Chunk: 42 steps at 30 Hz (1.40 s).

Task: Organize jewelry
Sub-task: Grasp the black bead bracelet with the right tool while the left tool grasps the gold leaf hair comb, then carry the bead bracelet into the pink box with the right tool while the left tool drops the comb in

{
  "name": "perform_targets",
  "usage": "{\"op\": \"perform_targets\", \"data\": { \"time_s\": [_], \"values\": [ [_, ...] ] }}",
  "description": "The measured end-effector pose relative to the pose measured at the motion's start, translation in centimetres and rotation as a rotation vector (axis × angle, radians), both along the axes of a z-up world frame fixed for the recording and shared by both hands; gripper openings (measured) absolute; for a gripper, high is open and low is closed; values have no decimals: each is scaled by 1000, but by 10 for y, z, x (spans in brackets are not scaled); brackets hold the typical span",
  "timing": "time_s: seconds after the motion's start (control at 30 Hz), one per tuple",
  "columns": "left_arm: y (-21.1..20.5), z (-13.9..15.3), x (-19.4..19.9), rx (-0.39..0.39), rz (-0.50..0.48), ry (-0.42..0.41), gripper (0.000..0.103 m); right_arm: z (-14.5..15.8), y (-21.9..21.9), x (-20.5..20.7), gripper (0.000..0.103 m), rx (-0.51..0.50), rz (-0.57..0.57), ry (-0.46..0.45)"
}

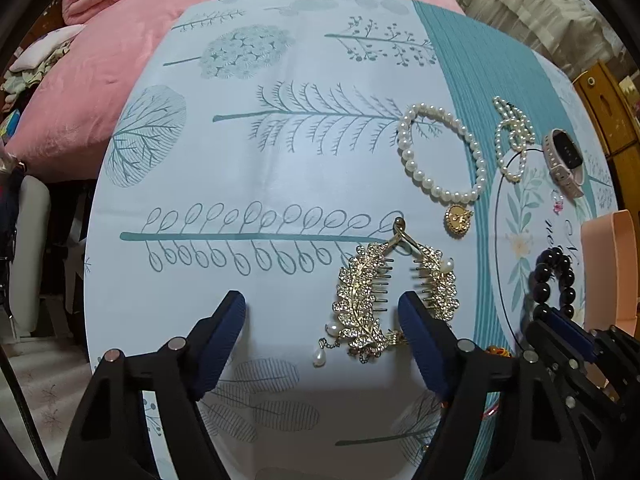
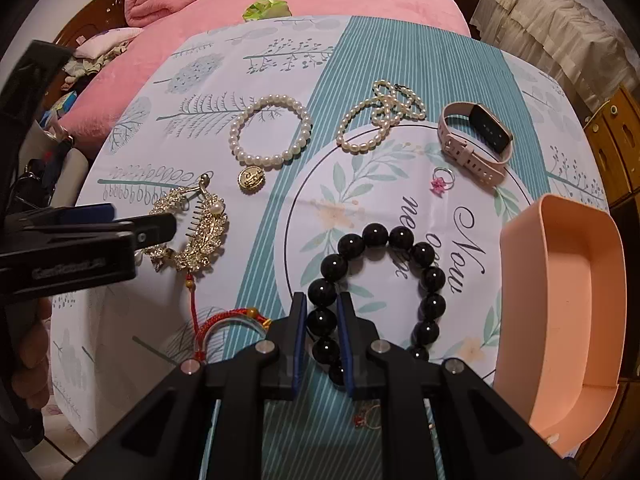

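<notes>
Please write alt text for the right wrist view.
The right gripper is closed on a black bead bracelet lying on a patterned tablecloth. A peach tray stands at right; pearl bracelets and a watch lie beyond.

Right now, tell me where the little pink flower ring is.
In the right wrist view the pink flower ring lies on the tablecloth right of centre, just below the pink watch and above the black bead bracelet.
</notes>
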<state>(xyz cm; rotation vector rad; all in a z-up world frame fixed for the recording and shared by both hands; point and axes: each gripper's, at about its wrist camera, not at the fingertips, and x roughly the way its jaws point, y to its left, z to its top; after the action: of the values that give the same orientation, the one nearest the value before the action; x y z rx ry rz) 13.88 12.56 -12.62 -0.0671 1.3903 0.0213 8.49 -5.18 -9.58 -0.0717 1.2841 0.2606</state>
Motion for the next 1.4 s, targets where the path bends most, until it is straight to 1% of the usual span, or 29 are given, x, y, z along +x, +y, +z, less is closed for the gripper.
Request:
{"op": "perform_targets", "data": {
  "time_s": [0.07, 0.1, 0.17, 0.27, 0.33, 0.47, 0.6, 0.67, 0.73, 0.8, 0.93, 1.13, 1.27, 1.4],
  "values": [
    [-2, -3, 3, 1, 3, 9, 74, 1, -1, -1, 15, 2, -1, -4],
    [-3, -5, 4, 1, 2, 13, 68, 2, -1, -1, 15, 3, -1, -5],
    [-6, -7, 6, 11, -4, 12, 65, 3, -3, -2, 15, 6, 3, -8],
    [-12, -6, 9, 10, -18, 1, 52, 5, -5, -3, 15, 10, 2, -15],
    [-18, -3, 11, 8, -35, -8, 26, 6, -8, -4, 15, 14, -2, -17],
    [-28, -2, 11, 4, -31, -11, 25, 9, -11, -5, 15, 22, -4, -25],
    [-24, 5, 5, -9, -8, -35, 25, 13, -13, -6, 15, 30, -6, -34],
    [-18, 14, -1, -6, 3, -47, 25, 16, -15, -7, 15, 39, -11, -39],
    [-5, 31, -13, -14, 12, -61, 25, 21, -18, -8, 15, 49, -15, -47],
    [-6, 43, -16, -14, 19, -80, 25, 28, -20, -8, 15, 62, -20, -58],
    [-10, 73, -23, -21, 23, -122, 25, 52, -30, -12, 15, 102, -34, -89],
    [-22, 116, -27, -56, -2, -173, 25, 98, -67, -19, 15, 190, -100, -139],
    [-43, 132, -26, -91, -40, -188, 25, 124, -98, -26, 15, 225, -156, -171],
    [-75, 140, -29, -110, -96, -198, 25, 143, -134, -34, 15, 216, -218, -210]
  ]
}}
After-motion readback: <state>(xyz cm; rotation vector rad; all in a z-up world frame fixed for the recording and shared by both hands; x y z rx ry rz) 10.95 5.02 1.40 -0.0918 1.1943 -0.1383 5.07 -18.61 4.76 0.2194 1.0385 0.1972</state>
